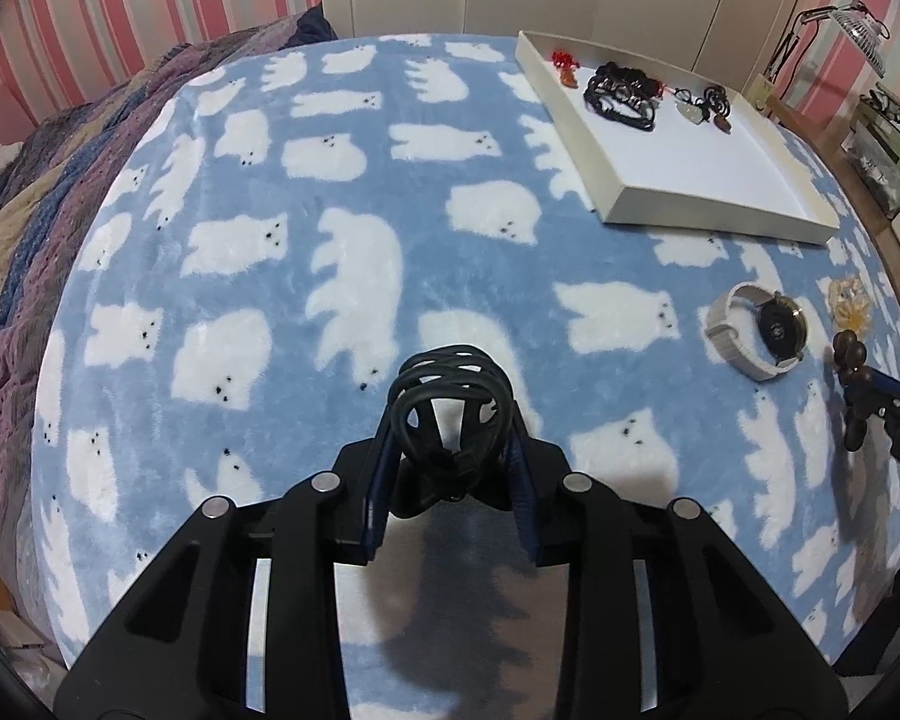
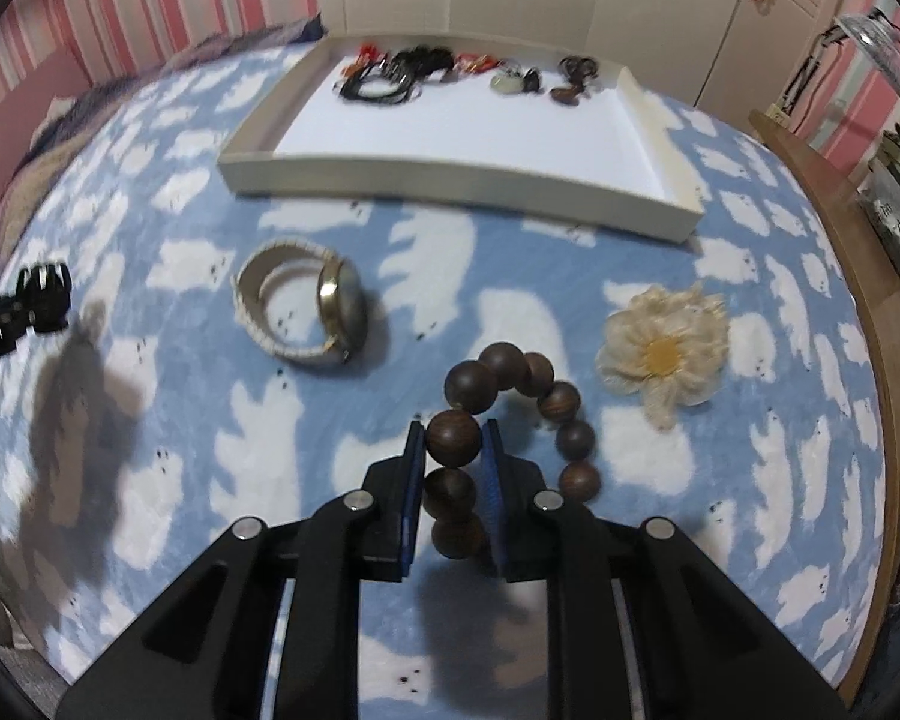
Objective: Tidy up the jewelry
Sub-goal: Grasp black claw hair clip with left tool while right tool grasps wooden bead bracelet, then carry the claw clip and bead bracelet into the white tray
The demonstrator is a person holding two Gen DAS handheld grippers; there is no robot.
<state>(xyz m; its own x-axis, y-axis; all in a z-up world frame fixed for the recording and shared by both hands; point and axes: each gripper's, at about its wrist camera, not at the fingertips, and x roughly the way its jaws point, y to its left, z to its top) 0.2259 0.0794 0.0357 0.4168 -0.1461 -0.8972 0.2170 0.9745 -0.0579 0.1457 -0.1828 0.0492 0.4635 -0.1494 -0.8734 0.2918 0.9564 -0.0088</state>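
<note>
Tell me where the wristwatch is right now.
The wristwatch lies on the bear-print blanket, in front of the white tray, left of the cream fabric flower in the right wrist view.

Right gripper (image 1: 870, 402) is cut off by left-wrist view's right edge, only tips and part of dark wooden bead bracelet (image 1: 849, 360) showing. Left gripper (image 2: 42, 294) is likewise clipped at right-wrist view's left edge. Small jewelry pieces (image 2: 450, 69) along far wall of white shallow tray (image 2: 450, 180) are blurred, too small to tell apart. Cream crochet flower (image 1: 849, 300) is smeared near the rim.
</note>
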